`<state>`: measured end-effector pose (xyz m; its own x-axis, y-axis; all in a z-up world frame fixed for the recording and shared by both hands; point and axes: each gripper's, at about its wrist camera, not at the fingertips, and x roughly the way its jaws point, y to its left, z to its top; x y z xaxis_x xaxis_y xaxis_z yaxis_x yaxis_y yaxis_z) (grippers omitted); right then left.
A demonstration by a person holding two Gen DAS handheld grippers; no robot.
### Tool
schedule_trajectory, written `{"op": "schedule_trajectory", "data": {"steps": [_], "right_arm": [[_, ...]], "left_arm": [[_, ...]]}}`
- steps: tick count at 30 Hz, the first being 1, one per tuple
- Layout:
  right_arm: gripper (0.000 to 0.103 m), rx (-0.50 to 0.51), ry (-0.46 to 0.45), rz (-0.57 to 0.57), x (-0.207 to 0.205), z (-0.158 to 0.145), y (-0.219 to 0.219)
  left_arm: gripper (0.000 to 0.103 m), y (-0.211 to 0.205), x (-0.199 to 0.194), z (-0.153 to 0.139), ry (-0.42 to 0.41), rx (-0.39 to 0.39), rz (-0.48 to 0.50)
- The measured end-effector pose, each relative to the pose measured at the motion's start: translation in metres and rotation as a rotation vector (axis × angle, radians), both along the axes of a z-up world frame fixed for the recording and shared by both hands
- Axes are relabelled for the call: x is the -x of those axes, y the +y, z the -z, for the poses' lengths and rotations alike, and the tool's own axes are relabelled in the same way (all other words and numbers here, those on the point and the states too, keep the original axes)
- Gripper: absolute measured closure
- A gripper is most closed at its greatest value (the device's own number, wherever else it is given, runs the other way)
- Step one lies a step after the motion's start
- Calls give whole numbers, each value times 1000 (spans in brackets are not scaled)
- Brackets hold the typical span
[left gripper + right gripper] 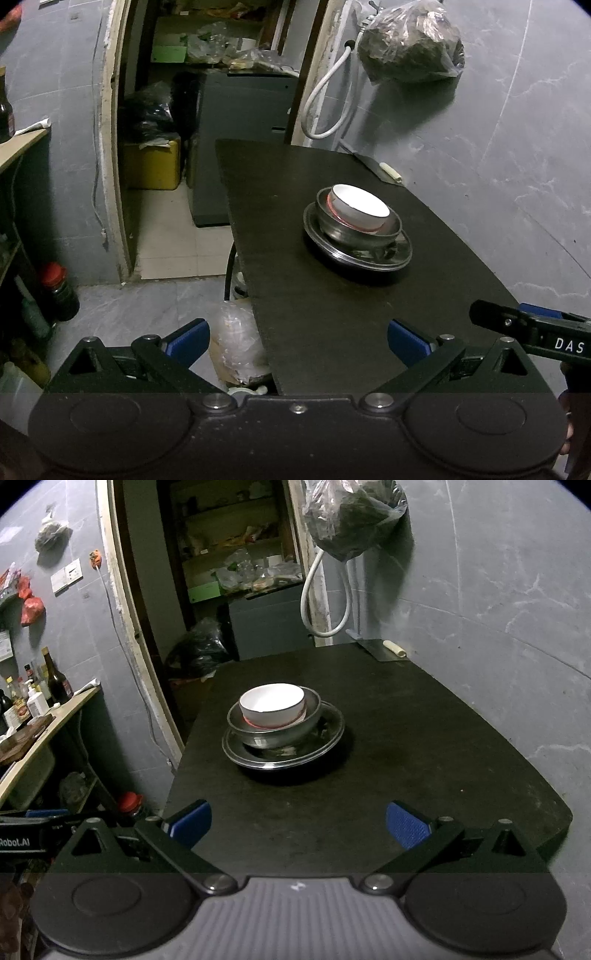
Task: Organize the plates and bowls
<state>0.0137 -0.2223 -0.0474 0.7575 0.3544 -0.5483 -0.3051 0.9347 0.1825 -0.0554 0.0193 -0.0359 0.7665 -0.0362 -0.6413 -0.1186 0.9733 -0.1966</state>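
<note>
White bowl (272, 701) inside the metal bowl (275, 722), metal bowl on the metal plate (283, 740), all in one neat pile near the middle of the dark bench (424, 738). Looks like a finished stack, or close to it. White bowl leaning a little to one side, with something red (255, 723) peeking out under it; hard to tell what.

Left claw (297, 341) spread wide, holding nothing, hanging over the near left edge of the bench. Right claw (298, 823) spread wide too, empty, low over the near end, well apart from the pile.

For a good next step: go slow and straight at the pile, one claw on each side. Pinch rims only, not the middle. Keep the plate flat so the bowls cannot slide. Watch the tipped white bowl; nudge it level first. Stay away from the bench edge on the left, and from the knife (384, 650) at the far end.
</note>
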Motion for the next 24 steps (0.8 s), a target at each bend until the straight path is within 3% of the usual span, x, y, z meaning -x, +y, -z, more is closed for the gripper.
{"op": "schedule_trajectory", "data": {"steps": [24], "right_arm": [[0,-1,4,12,4,1,-10]], "left_arm": [[1,-5,-4,0,10,16,12]]}}
